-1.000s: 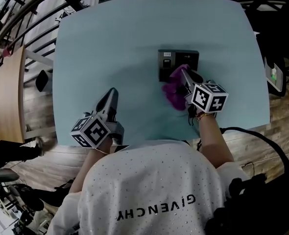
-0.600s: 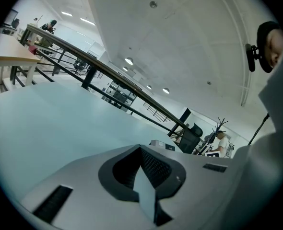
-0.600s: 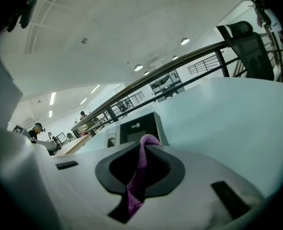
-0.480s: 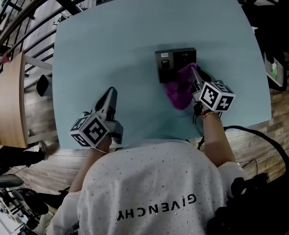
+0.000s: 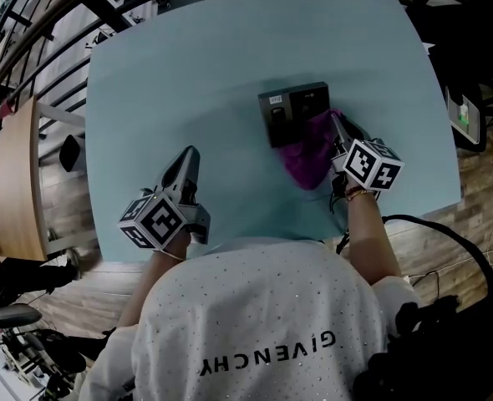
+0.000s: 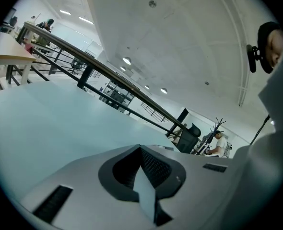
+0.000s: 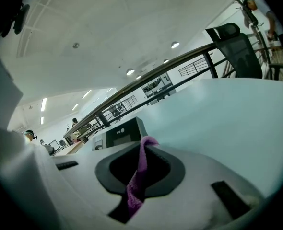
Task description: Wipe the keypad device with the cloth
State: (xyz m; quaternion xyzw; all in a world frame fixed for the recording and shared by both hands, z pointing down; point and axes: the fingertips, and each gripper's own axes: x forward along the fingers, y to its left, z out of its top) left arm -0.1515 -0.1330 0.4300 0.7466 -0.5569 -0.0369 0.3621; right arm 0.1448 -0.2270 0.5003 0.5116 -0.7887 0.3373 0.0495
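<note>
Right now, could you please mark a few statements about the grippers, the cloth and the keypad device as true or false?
The right gripper is shut on the purple cloth. True.
The left gripper holds a second cloth. False: its jaws are together, with nothing between them.
The keypad device lies on the teal table. True.
The cloth covers the whole device. False: it lies at the device's right side, and most of the device shows.
</note>
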